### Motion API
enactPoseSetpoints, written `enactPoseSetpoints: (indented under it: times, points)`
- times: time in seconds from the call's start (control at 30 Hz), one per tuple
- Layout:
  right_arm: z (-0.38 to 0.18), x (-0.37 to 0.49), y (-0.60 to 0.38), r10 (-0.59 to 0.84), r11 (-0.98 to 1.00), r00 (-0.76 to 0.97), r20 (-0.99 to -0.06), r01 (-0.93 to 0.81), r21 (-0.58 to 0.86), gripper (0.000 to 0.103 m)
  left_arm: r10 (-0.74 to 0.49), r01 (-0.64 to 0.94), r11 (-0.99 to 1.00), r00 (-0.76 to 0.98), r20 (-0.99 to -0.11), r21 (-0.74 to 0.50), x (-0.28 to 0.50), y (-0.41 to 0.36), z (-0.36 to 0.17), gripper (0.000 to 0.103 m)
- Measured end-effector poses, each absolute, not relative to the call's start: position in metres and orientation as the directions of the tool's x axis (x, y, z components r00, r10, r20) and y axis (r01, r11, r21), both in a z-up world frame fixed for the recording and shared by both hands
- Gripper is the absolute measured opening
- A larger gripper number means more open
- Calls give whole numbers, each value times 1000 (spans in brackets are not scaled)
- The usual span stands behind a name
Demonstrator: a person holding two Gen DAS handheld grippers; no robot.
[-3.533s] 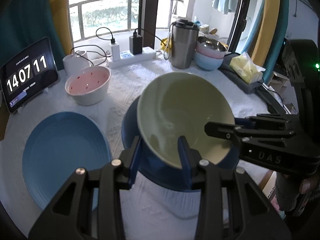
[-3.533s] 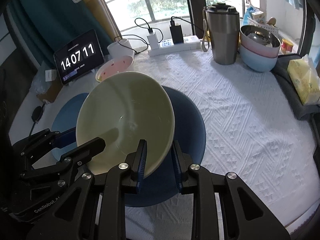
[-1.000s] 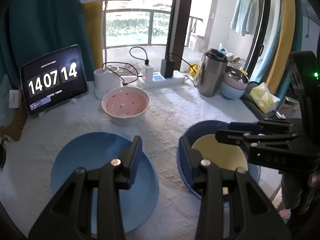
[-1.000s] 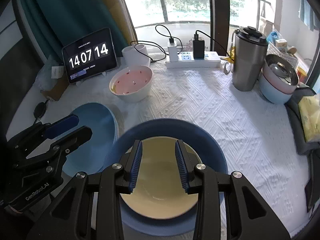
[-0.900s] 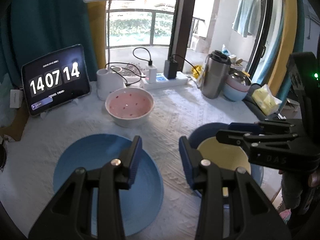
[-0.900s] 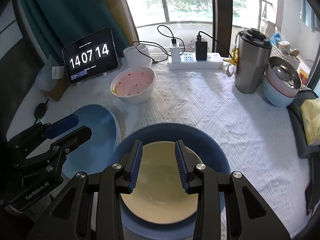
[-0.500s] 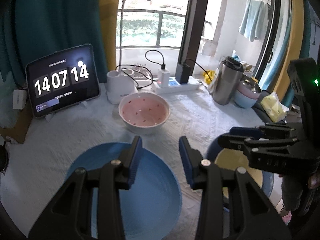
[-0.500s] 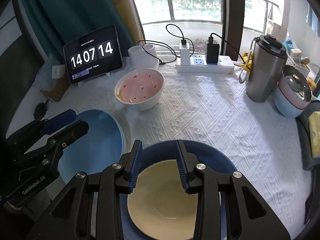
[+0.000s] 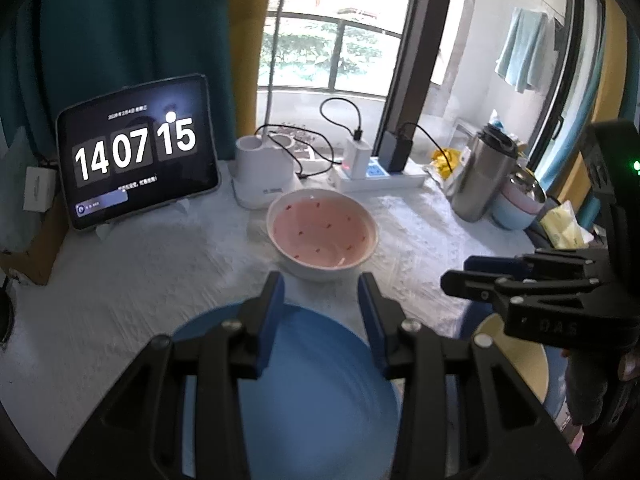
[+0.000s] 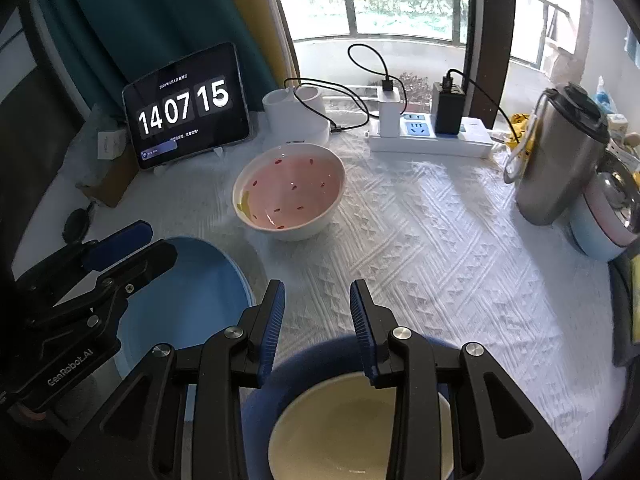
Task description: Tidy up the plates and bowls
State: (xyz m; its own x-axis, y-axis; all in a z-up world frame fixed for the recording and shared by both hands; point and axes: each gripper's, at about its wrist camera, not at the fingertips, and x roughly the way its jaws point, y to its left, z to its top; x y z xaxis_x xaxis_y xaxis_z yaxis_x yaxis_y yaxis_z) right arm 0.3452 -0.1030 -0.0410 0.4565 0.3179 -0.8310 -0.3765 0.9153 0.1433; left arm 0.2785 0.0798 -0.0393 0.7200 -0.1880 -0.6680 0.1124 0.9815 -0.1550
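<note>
Both the left gripper (image 9: 322, 292) and the right gripper (image 10: 317, 300) are hovering part-open, fingers empty. The pink speckled bowl (image 10: 289, 191) is sitting mid-table, ahead of both; it possibly holds liquid, so a one-sided rim pinch risks tipping it onto the light blue plate (image 9: 312, 392).

Plates: two, light blue (image 10: 188, 300), dark blue (image 10: 280, 384). Loose bowls: two, pink (image 10: 290, 196), cream (image 10: 344, 432). Stacked bowls (image 10: 608, 216): count unclear. One tablet (image 10: 186, 106), one flask (image 10: 556, 160).
</note>
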Motion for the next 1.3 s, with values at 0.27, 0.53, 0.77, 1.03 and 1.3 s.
enactPoseSetpoints:
  times: [0.27,0.53,0.77,1.03,1.3]
  points:
    - [-42,364,-88,314,907,450,-836,-401,125,36,-174,62,980,719,-673,-188,297,96,-48,40]
    - [-50,388,-78,311,909,437,-844,-395,130,36,-187,29,972,694,-695,-233,320,102,-62,40]
    - [-63,416,-81,320,926,401,-858,-324,194,36,-205,-15,959,650,-731,-282,347,106,-81,40]
    - [-79,446,-86,334,937,359,-871,-226,266,36,-210,-43,954,613,-761,-298,367,105,-93,40]
    - [-100,459,-79,322,942,320,-891,-201,268,36,-200,-96,949,548,-812,-299,384,105,-111,40]
